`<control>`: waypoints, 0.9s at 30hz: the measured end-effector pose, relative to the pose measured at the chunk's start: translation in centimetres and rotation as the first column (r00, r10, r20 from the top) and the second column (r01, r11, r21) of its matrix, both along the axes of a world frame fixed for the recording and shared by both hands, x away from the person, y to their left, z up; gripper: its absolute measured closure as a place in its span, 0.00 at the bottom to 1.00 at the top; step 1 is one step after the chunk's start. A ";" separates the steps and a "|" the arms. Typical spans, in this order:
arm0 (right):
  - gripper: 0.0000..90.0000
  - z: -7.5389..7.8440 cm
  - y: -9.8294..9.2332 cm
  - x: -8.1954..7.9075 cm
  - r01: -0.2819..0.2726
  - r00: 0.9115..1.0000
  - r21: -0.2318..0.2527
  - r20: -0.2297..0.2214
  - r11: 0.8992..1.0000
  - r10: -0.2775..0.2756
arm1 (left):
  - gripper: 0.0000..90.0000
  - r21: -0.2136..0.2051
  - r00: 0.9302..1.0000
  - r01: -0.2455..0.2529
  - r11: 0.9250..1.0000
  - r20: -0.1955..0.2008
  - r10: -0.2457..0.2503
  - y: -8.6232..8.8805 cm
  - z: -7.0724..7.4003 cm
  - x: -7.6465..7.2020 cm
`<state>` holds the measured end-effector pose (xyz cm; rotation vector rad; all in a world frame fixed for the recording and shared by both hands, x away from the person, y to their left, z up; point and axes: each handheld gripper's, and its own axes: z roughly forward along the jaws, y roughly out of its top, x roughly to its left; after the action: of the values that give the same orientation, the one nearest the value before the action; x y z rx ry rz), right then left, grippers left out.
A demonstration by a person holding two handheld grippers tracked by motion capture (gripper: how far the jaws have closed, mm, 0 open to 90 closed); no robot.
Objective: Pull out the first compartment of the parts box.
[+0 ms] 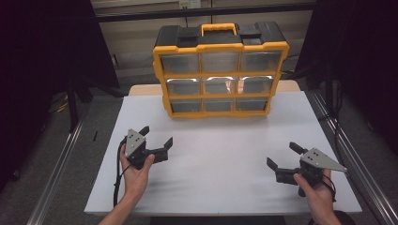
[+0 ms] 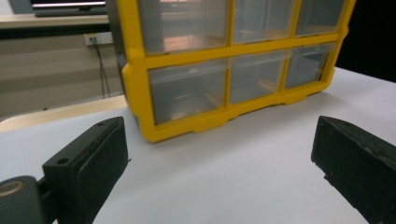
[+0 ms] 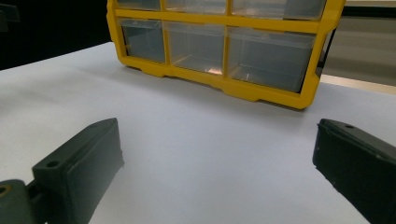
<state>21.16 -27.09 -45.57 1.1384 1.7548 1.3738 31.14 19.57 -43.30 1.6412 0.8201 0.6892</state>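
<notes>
Left claw (image 1: 156,135): the jaws stand wide apart and hold nothing. It is carried in the person's left hand (image 1: 136,171) over the near left part of the white worktop (image 1: 225,159), jaws directed forward and to the right. A black cable (image 1: 116,180) trails from it toward the near edge. In the left gripper view, the left claw (image 2: 219,154) shows bare worktop surface between its two black jaws, with nothing in contact with either pad.

Right claw (image 1: 283,156): the jaws likewise stand wide apart and hold nothing. It is carried in the person's right hand (image 1: 315,185) over the near right part of the worktop, jaws directed to the left and slightly forward. A grey three-cornered plate (image 1: 322,160) sits on top of it. In the right gripper view, the right claw (image 3: 217,154) also frames bare worktop between its jaws.

Both claws are well apart from each other and from the storage unit.

Yellow and black drawer organizer (image 1: 220,70): it stands upright at the far middle of the worktop, front facing the person. It carries nine clear drawers in three rows of three, all pushed in, and a yellow carry handle (image 1: 218,29) on its black top. The left gripper view shows its lower left corner (image 2: 140,116); the right gripper view shows its bottom row of drawers (image 3: 219,46).
</notes>
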 end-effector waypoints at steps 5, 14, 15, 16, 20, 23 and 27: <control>0.01 0.0 0.0 0.1 0.003 1.000 0.002 -0.003 1.000 -0.003 | 0.04 0.033 1.000 0.013 0.999 0.024 -0.014 -1.1 0.9 1.6; 0.01 0.0 0.0 0.0 -0.001 1.000 0.003 -0.003 1.000 0.001 | 0.03 0.064 0.995 0.069 0.996 0.071 -0.073 -2.3 2.1 3.5; 0.01 0.0 0.0 0.0 0.000 1.000 0.004 -0.003 1.000 0.000 | 0.03 0.116 0.994 0.075 0.990 0.073 -0.084 -2.5 2.8 4.0; 0.01 0.0 0.0 0.0 -0.001 1.000 0.003 -0.004 1.000 0.001 | 0.03 0.130 0.995 0.059 0.990 0.078 -0.069 -2.6 3.1 4.1; 0.01 0.0 0.1 0.0 -0.003 1.000 0.003 -0.002 1.000 0.003 | 0.03 0.125 0.994 0.050 0.991 0.093 -0.061 -2.7 4.2 4.8; 0.01 0.0 0.1 0.0 -0.001 1.000 0.003 -0.005 1.000 0.001 | 0.03 0.127 0.992 0.047 0.991 0.114 -0.061 -2.5 5.1 5.5; 0.01 0.0 0.0 0.0 -0.001 1.000 0.004 -0.003 1.000 0.001 | 0.03 0.146 0.980 0.049 0.988 0.182 -0.075 -2.6 6.1 6.1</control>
<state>21.19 -27.05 -45.58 1.1428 1.7551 1.3777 37.25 16.93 -37.23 1.6909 0.5936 0.8594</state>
